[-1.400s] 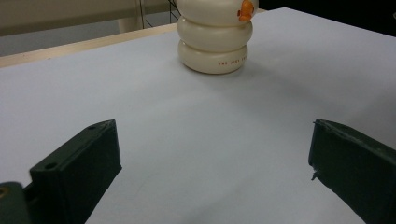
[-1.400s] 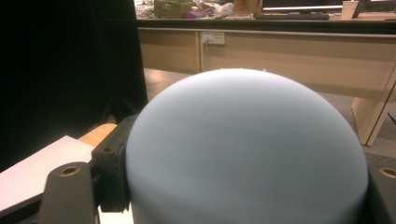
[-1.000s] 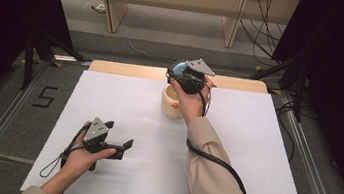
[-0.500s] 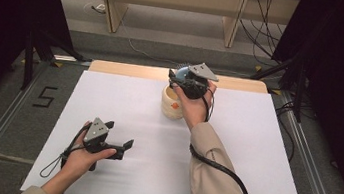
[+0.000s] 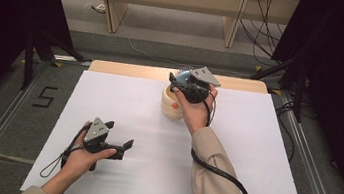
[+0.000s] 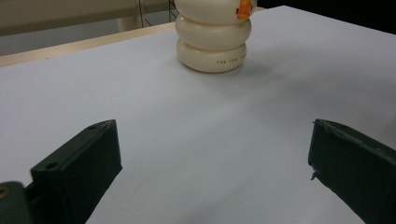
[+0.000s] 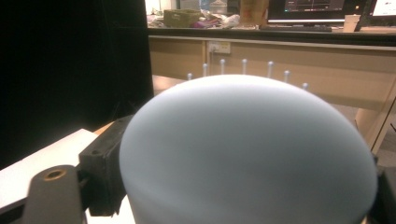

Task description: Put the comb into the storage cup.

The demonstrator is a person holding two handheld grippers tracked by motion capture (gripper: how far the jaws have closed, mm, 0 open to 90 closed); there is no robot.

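A ringed pot (image 5: 173,106) stood on the counter (image 5: 253,153) near its far edge. Just above and right of it, the right gripper (image 5: 182,79) held a domed, bristled object (image 7: 247,154). The left gripper (image 5: 116,142) lay near the counter's front left, well apart.

Glossy cream ceramic-looking jar (image 6: 214,39), ringed and smooth, at frame top; matt white worktop (image 6: 196,135); matt black plastic jaws below.
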